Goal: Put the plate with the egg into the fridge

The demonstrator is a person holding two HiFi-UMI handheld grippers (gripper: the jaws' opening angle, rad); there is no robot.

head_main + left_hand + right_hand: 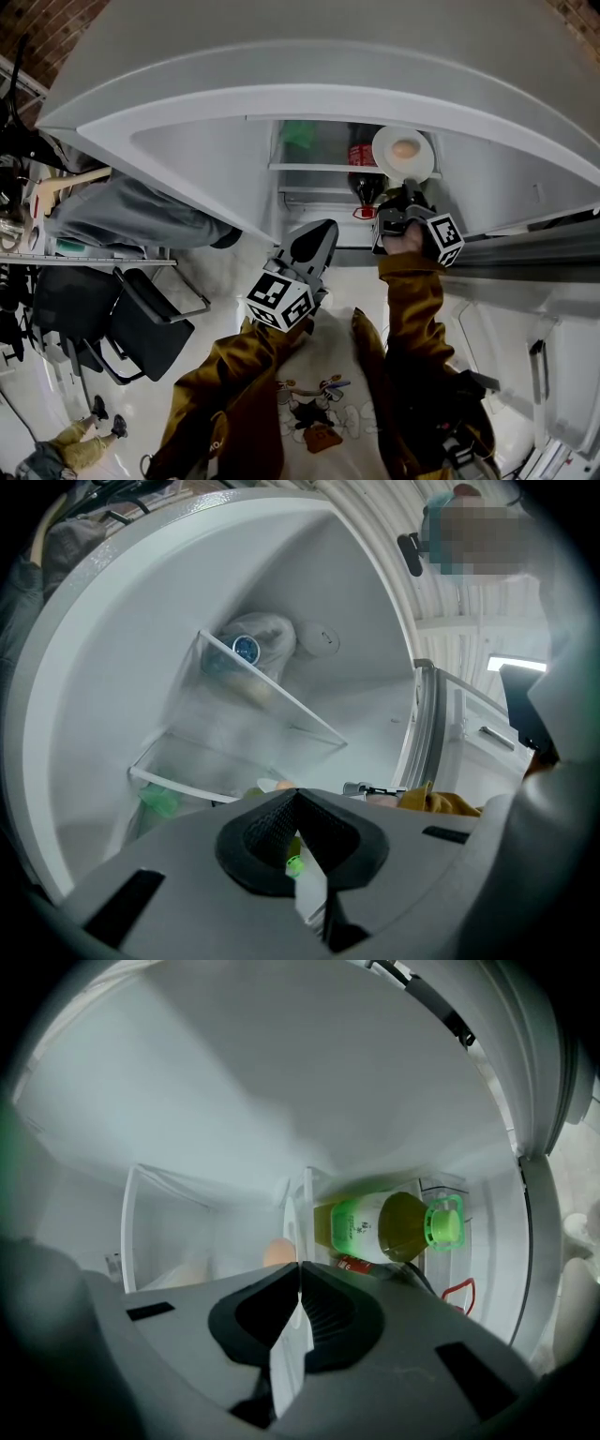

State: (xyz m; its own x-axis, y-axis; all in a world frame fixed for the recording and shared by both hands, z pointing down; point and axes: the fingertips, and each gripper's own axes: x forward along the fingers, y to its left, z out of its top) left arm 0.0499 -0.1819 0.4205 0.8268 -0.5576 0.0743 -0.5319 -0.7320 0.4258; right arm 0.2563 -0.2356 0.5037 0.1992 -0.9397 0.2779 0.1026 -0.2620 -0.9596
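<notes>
A white plate with a brown egg on it hangs at the front of the open fridge, over a glass shelf. My right gripper is shut on the plate's near rim from below. In the right gripper view the plate shows edge-on between the pads of the right gripper, with the egg just left of it. My left gripper is lower and to the left, pointing into the fridge. In its own view the left gripper has its jaws together with nothing between them.
A green-labelled bottle lies on its side right behind the plate. A red can and a dark bottle stand beside it. The fridge door is swung open to the left. A black chair stands on the floor at left.
</notes>
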